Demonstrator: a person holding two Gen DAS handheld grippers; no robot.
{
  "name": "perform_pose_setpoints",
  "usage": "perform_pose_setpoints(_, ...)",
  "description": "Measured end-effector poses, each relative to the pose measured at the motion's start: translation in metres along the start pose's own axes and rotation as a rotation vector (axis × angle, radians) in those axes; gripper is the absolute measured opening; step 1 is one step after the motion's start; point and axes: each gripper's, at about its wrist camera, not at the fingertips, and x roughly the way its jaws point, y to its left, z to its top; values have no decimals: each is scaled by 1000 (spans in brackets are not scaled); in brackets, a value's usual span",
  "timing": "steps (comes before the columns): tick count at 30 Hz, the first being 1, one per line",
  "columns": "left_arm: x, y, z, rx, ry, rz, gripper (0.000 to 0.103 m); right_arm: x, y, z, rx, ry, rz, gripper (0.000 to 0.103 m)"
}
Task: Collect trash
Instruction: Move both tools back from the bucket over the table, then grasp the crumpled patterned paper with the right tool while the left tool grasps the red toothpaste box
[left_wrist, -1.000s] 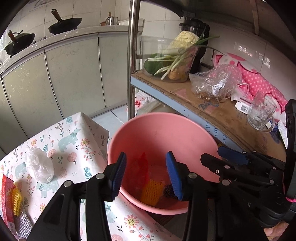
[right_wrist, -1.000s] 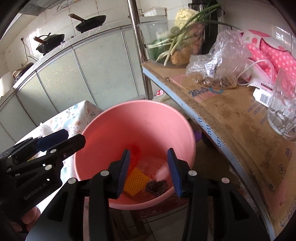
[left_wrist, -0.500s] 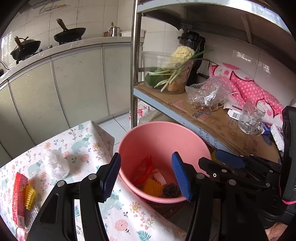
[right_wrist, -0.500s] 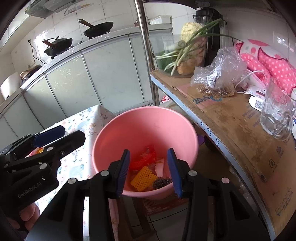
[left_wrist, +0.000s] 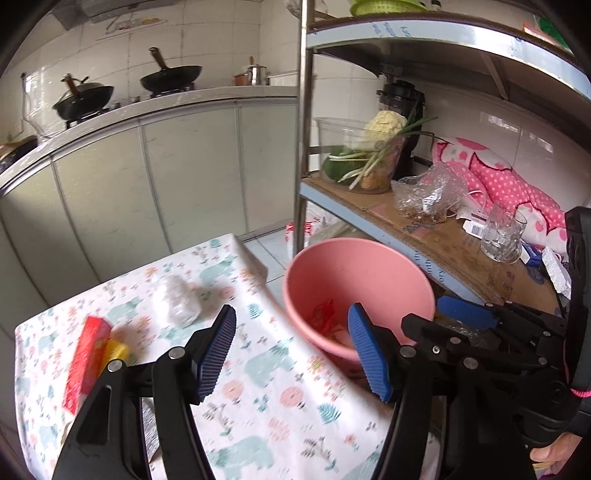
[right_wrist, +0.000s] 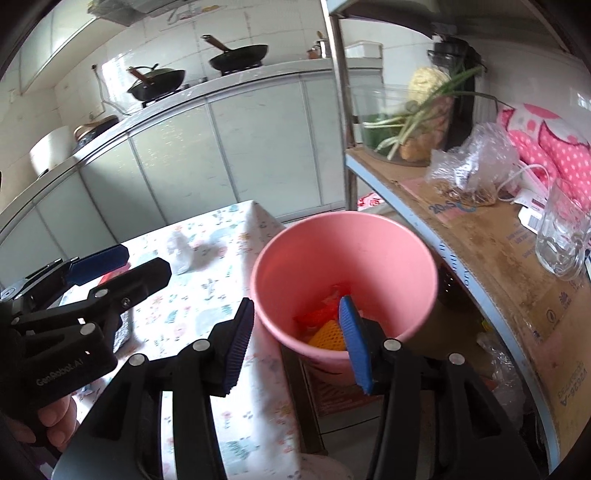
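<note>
A pink bucket (left_wrist: 354, 266) (right_wrist: 369, 236) stands beside the table's right edge, with red and yellow net scraps (right_wrist: 325, 332) in its bottom. My left gripper (left_wrist: 291, 347) hangs above the floral tablecloth (left_wrist: 258, 387), its jaws opening with nothing between them. My right gripper (right_wrist: 295, 336) is over the bucket's near rim, its jaws opening and empty. On the table lie a crumpled clear plastic wad (left_wrist: 175, 301) (right_wrist: 181, 254), a red packet (left_wrist: 86, 360) and a yellow item (left_wrist: 118, 349).
A metal shelf rack (left_wrist: 303, 122) stands right of the bucket, holding a vegetable bowl (left_wrist: 362, 155), a plastic bag (left_wrist: 424, 195), a glass mug (right_wrist: 561, 232) and pink cloth (left_wrist: 509, 184). Cabinets with woks (right_wrist: 236, 55) run along the back.
Both grippers pulled up and back from the bucket, so more of the table shows. The left jaws spread wider, and the right jaws widened slightly. Red scrap now lies in the bucket.
</note>
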Motion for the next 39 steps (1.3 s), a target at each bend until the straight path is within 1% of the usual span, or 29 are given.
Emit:
perform_pose_setpoints(11,-43,37,-22,-76,-27,84,62,-15,44,-8,-79,4,42,49)
perform_pose_setpoints(17,-61,60,-34,-117,-31,121,62,-20,68,-13,-124,12,63,49)
perform_pose_setpoints(24,-74,81,-47,-150,-27,165,62,-17,90,-18,-165,32,96,49)
perform_pose_setpoints(39,-89,117,-66,-208,-18,223,63,-7,133,-28,-245,77,151,49)
